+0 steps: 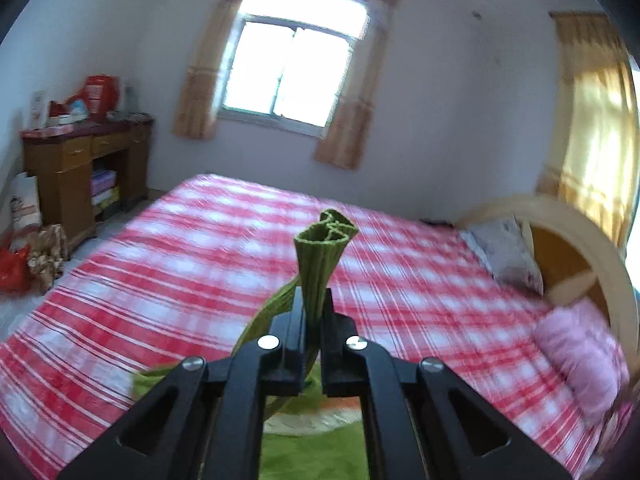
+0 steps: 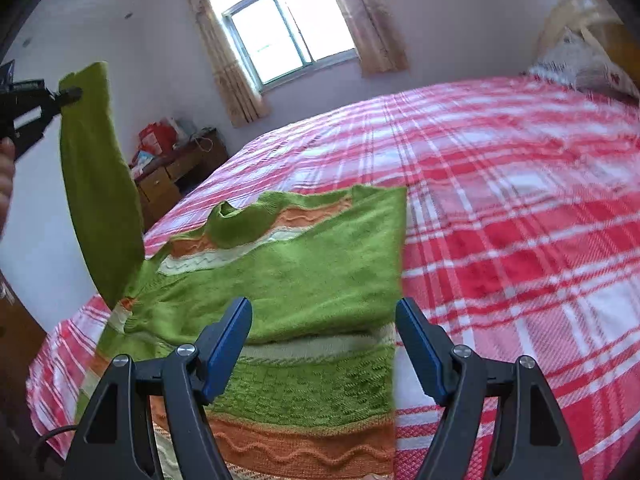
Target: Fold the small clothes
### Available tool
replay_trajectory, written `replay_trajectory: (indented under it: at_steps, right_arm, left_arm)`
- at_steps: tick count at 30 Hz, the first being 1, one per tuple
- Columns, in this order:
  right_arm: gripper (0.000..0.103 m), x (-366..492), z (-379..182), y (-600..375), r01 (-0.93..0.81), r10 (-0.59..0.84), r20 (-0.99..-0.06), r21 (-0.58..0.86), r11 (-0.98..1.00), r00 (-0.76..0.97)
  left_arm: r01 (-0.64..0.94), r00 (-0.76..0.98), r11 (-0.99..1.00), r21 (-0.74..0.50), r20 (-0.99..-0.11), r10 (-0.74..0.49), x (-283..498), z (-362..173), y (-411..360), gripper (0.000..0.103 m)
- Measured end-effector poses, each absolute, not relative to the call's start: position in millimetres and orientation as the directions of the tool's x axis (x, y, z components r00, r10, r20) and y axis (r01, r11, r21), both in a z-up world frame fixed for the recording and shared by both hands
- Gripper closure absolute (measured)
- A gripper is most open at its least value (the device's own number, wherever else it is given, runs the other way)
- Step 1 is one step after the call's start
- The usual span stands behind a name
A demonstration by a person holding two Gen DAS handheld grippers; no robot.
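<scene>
Folding the left sleeve (image 2: 96, 184) of a small green knitted sweater (image 2: 288, 280) across its body is judged to be the step in hand. The sweater lies flat on the bed (image 2: 520, 208), on a red-and-white checked sheet, with its collar (image 2: 234, 222) toward the far side and its orange and cream bands running across chest and hem. The left tongs (image 1: 316, 312) are clamped tight on the ribbed cuff (image 1: 324, 240), which stands up between the closed pads, and the sleeve hangs from that grip, lifted clear of the bed; in the right wrist view the left tongs (image 2: 70, 94) hold the cuff high at the left edge, with part of the person's hand just behind. The right tongs (image 2: 324, 340) stand wide open and hold nothing, poised over the lower body of the sweater, with the right-hand edge of the garment close to one finger. To do the step well, the sleeve is best carried level over the chest and laid without twist, the cuff released only once it rests on the knit. The open right tongs could pin the body near the shoulder seam, so that the pull on the sleeve does not drag or bunch the garment. Knit stretches easily, so a gentle, unhurried draw seems wise.
</scene>
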State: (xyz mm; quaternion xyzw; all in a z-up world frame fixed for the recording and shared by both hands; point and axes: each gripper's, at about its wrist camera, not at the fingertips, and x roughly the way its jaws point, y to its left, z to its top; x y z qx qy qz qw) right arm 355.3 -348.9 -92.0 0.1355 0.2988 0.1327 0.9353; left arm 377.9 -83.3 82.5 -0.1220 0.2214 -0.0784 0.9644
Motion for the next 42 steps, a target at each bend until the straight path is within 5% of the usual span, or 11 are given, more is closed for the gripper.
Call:
replay_trajectory:
  at_steps: [7, 10, 12, 15, 20, 23, 31, 34, 38, 40, 42]
  right_arm:
    - [0.028, 353, -102, -378, -0.129, 0.378, -0.466, 0.482, 0.867, 0.8]
    - [0.028, 352, -104, -387, -0.124, 0.395, -0.439, 0.529, 0.84, 0.807]
    - [0.028, 351, -104, -388, -0.129, 0.404, -0.433, 0.537, 0.833, 0.806]
    - [0.028, 352, -104, -386, -0.138, 0.413, -0.434, 0.538, 0.832, 0.801]
    - [0.027, 354, -106, -388, -0.143, 0.425, -0.434, 0.546, 0.826, 0.794]
    - [0.027, 356, -107, -386, -0.149, 0.425, -0.441, 0.535, 0.832, 0.791]
    - [0.029, 367, -72, -351, -0.181, 0.384, -0.526, 0.396, 0.9, 0.759]
    - [0.042, 392, -59, -325, -0.203, 0.375, -0.601, 0.335, 0.92, 0.706]
    - [0.046, 436, -78, -298, -0.182, 0.354, -0.723, 0.308, 0.934, 0.593]
    - [0.06, 452, -96, -284, -0.17, 0.315, -0.785, 0.265, 0.949, 0.533]
    - [0.088, 452, -101, -277, -0.16, 0.251, -0.798, 0.194, 0.968, 0.548]
  left_arm:
    - [0.145, 0.796, 0.983, -0.11, -0.577, -0.182, 395, -16, -175, 0.092]
    - [0.192, 0.742, 0.978, -0.085, -0.639, -0.201, 385, -46, -187, 0.075]
    - [0.211, 0.754, 0.976, -0.063, -0.625, -0.203, 370, -46, -183, 0.05]
    - [0.217, 0.797, 0.976, -0.007, -0.576, -0.181, 337, -45, -155, 0.027]
    - [0.073, 0.798, 0.978, 0.195, -0.599, 0.06, 323, -71, -88, 0.025]
    - [-0.015, 0.729, 0.977, 0.212, -0.667, 0.155, 327, -92, -44, 0.024]
    - [-0.072, 0.648, 0.996, 0.045, -0.758, 0.081, 344, -116, 5, 0.018]
    - [-0.081, 0.643, 0.997, 0.013, -0.763, 0.062, 346, -124, 7, 0.011]
    - [-0.119, 0.633, 0.988, -0.095, -0.774, 0.002, 342, -130, 22, 0.005]
    - [-0.113, 0.638, 0.989, -0.097, -0.77, -0.002, 339, -131, 19, 0.005]
    - [-0.112, 0.641, 0.988, -0.104, -0.768, -0.008, 337, -132, 19, 0.004]
